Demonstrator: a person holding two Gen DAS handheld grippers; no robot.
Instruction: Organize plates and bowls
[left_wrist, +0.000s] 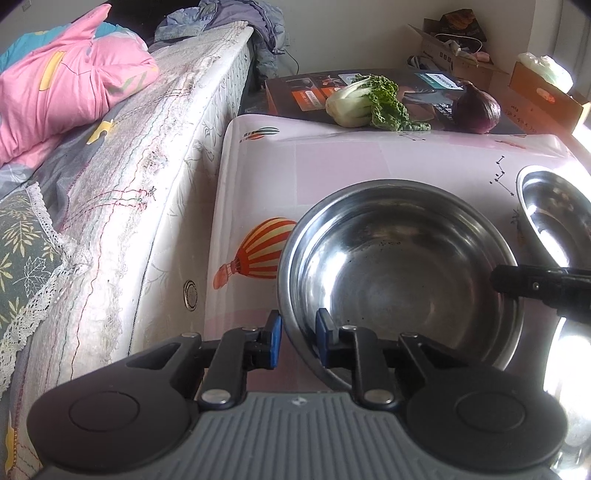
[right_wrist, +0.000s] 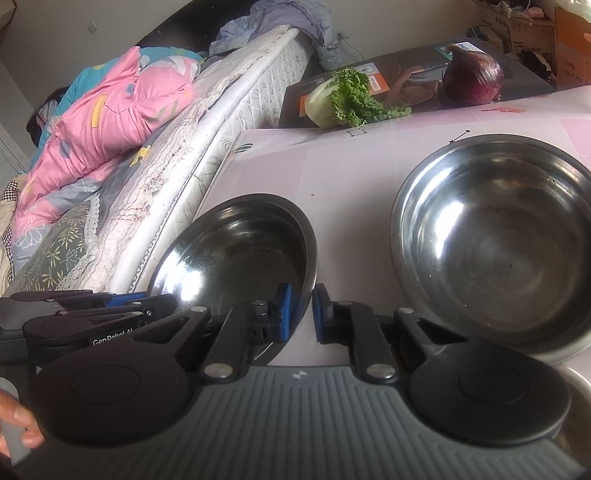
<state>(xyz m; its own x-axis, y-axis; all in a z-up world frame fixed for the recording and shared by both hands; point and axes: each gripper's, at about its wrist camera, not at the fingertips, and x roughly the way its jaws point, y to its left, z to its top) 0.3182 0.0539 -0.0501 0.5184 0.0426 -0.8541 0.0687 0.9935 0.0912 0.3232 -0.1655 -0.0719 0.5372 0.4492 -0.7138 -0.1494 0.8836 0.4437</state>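
Two steel bowls stand on a pink table (left_wrist: 332, 162). In the left wrist view my left gripper (left_wrist: 298, 341) is shut on the near-left rim of the closer steel bowl (left_wrist: 399, 273), one blue pad outside and one inside. The second steel bowl (left_wrist: 557, 218) is at the right. In the right wrist view my right gripper (right_wrist: 302, 312) is shut on the right rim of that same closer bowl (right_wrist: 240, 251); the second bowl (right_wrist: 495, 236) stands to its right. The left gripper (right_wrist: 92, 314) shows at the bowl's left, and the right gripper's tip (left_wrist: 535, 284) shows in the left view.
A bok choy (left_wrist: 365, 101) and a red onion (left_wrist: 476, 109) lie on a dark box (left_wrist: 303, 92) at the table's far edge. A mattress (left_wrist: 147, 177) with pink bedding (left_wrist: 74, 74) runs along the table's left side. Cardboard boxes (left_wrist: 454, 51) stand at the back right.
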